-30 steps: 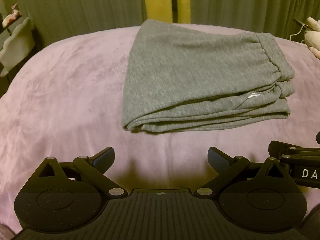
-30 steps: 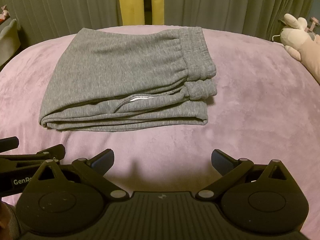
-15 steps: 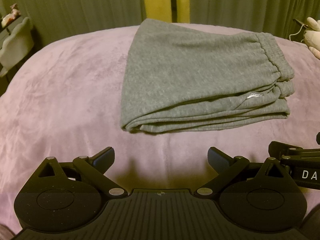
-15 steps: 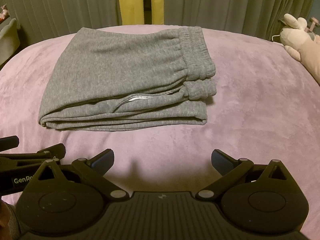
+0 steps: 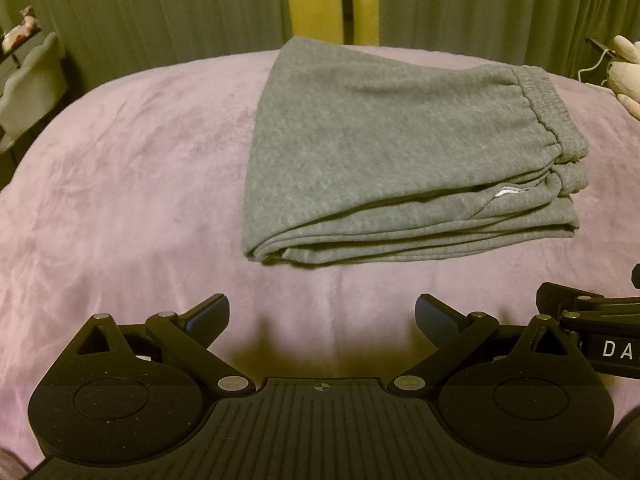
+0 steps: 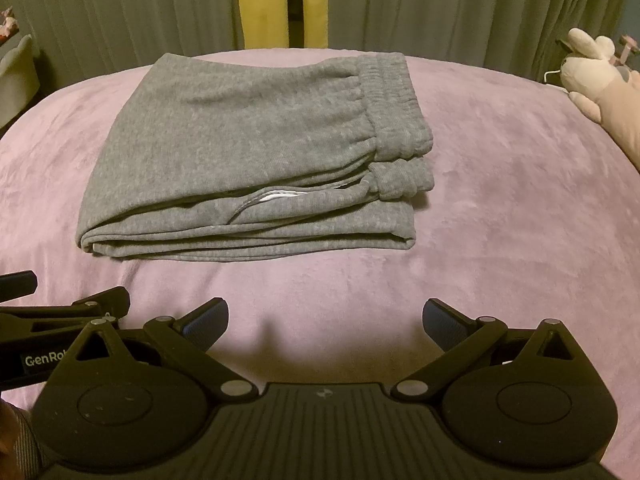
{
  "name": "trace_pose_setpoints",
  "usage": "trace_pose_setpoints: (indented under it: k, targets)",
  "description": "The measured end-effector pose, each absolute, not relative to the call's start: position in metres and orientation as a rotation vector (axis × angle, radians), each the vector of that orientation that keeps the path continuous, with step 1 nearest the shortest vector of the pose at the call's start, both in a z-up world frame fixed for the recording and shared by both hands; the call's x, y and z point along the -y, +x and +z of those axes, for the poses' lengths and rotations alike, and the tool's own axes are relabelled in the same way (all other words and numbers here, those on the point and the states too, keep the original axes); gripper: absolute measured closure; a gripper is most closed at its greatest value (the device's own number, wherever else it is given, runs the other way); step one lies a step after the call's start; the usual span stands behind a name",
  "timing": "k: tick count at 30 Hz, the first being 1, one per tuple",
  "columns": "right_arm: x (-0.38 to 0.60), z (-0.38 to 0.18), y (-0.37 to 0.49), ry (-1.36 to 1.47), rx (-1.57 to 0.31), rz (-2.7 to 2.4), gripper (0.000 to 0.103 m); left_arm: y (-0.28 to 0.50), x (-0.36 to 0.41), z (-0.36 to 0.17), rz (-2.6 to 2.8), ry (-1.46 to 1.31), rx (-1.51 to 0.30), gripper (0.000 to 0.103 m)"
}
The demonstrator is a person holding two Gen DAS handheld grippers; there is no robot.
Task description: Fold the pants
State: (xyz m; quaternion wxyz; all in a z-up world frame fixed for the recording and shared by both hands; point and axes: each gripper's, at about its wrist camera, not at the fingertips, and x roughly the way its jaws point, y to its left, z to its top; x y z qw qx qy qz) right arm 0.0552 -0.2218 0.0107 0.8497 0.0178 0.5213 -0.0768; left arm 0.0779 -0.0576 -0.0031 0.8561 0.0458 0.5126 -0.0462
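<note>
Left wrist view, folded pants [image 5: 384, 152] lying beyond wide-spread jaws, untouched

Dim warm light, olive pleated curtains [image 6: 460, 4] (yellow gap [image 6: 256, 4] between), mauve plush bedspread [image 6: 500, 208], pale bedside furniture [image 5: 28, 80]

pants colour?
Heather grey pants, with a white strip at the fold; right wrist view shows it best.
</note>
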Motion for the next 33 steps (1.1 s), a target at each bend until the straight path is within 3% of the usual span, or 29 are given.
trace_pose_setpoints:
  k: [33]
  targets:
    - [0.2283,0.0136,0.0577,0.044,-1.095,-0.164,0.000,0.0813,0.0605,0.0040,-0.119,0.103,-1.064,0.001]
